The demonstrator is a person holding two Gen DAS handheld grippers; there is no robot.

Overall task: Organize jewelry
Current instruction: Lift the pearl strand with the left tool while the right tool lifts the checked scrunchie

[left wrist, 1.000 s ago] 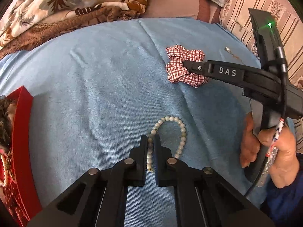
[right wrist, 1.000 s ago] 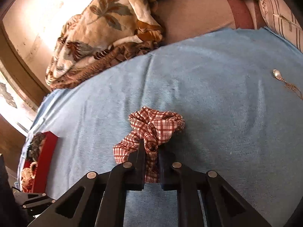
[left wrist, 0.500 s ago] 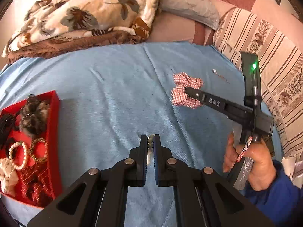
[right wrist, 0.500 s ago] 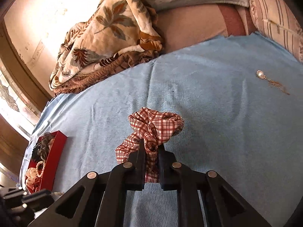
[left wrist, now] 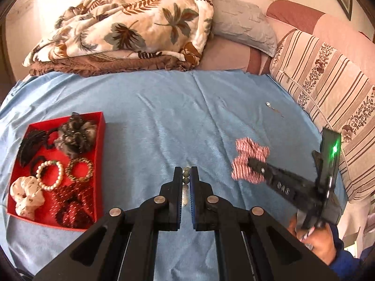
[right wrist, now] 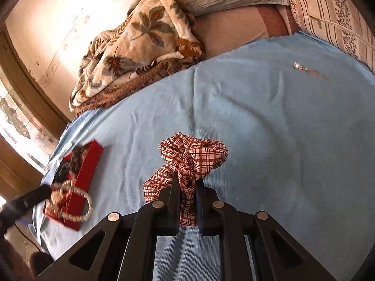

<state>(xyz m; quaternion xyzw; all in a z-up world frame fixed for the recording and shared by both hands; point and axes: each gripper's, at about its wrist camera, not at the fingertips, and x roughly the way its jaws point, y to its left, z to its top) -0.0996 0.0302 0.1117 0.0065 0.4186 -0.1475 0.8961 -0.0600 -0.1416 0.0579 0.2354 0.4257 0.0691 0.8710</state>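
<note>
My left gripper (left wrist: 186, 175) is shut on a pearl bead bracelet (left wrist: 186, 175), of which only a few beads show between the pads. In the right wrist view that bracelet (right wrist: 77, 210) hangs as a loop from the left gripper (right wrist: 46, 190), in front of the red tray (right wrist: 86, 171). My right gripper (right wrist: 186, 182) is shut on a red-and-white checked scrunchie (right wrist: 194, 154), lifted off the blue cloth. The left wrist view shows the same scrunchie (left wrist: 248, 161) at the tip of the right gripper (left wrist: 252, 164). The red tray (left wrist: 99, 145) lies at the left and holds several scrunchies and bracelets.
A small pendant on a thin chain (left wrist: 269, 105) lies on the blue cloth (left wrist: 164, 117) at the far right. A leaf-print blanket (left wrist: 131, 23) and pillows line the back, a striped cushion (left wrist: 328, 82) the right side. A person's hand (left wrist: 314, 241) grips the right tool.
Both grippers have risen from the cloth with their loads. The left one has lifted the pearl bracelet and the red tray has come fully into its view. The right one has carried the scrunchie leftward.
</note>
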